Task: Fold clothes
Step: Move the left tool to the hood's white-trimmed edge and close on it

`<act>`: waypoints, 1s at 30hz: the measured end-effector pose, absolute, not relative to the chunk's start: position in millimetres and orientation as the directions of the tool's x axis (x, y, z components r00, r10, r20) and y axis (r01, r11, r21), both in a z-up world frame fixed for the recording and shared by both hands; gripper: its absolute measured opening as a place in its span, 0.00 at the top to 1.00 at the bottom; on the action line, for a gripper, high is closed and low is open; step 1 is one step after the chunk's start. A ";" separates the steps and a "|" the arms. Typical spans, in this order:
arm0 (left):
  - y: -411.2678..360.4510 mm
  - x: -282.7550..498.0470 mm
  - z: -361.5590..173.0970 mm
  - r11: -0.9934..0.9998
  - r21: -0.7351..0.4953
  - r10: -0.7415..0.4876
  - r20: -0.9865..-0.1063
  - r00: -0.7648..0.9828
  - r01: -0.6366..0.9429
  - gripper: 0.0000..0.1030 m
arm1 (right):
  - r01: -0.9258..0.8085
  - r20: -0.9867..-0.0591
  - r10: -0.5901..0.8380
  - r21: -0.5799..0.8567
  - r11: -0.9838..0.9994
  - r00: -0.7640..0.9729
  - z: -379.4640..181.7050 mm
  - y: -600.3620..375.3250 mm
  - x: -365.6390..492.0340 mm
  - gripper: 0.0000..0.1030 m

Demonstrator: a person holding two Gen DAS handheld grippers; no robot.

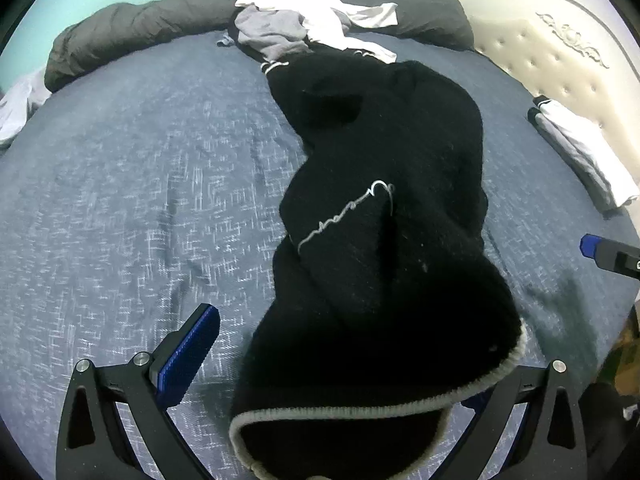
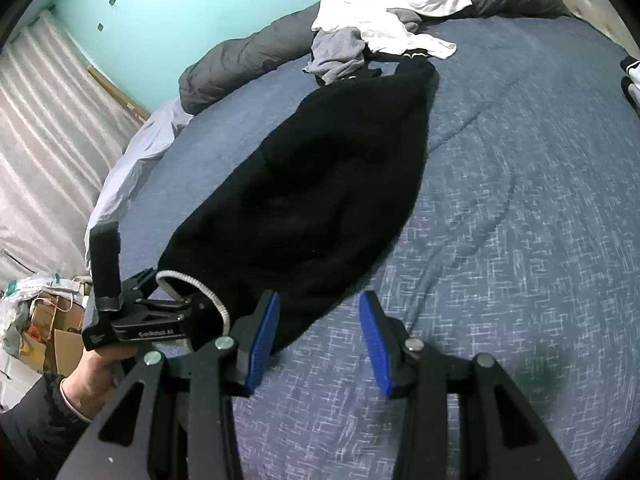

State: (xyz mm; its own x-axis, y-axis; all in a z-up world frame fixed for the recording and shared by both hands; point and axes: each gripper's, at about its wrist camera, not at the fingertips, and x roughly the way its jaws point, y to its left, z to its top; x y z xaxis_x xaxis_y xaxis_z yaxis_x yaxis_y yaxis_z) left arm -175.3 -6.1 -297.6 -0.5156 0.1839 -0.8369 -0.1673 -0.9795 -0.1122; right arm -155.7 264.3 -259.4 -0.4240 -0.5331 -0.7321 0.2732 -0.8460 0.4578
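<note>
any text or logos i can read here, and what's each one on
"GenRobot.AI": white lettering on the black body of the left gripper, seen from the right wrist view.
White cursive script on the black garment: too stylised and creased to read.
Small white mark on the left gripper's body corner, near the hand: too small to read.
No other readable text on the bedcover or the clothes pile.

Bedspread [image 1: 120,184]: lying blue, filling centre.
Headboard [image 1: 560,52]: standing cream at two o'clock.
Boxes [image 2: 52,320]: sitting at eight o'clock.
</note>
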 end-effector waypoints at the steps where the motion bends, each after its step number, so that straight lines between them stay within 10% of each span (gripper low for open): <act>1: -7.2 -175.4 -297.9 -0.977 -0.126 0.197 -0.839 -0.508 -0.171 0.00 | 0.271 -0.732 -0.533 0.460 -0.846 -0.424 -259.9 264.9 -155.8 0.59; 15: -6.4 -173.7 -302.5 -0.974 -0.132 0.207 -0.845 -0.493 -0.183 0.02 | 0.269 -0.729 -0.539 0.467 -0.842 -0.421 -261.7 260.0 -154.8 0.59; 30: -5.1 -157.9 -269.4 -0.968 -0.054 0.191 -0.795 -0.576 -0.245 0.61 | 0.263 -0.732 -0.547 0.480 -0.837 -0.406 -264.9 253.8 -148.0 0.59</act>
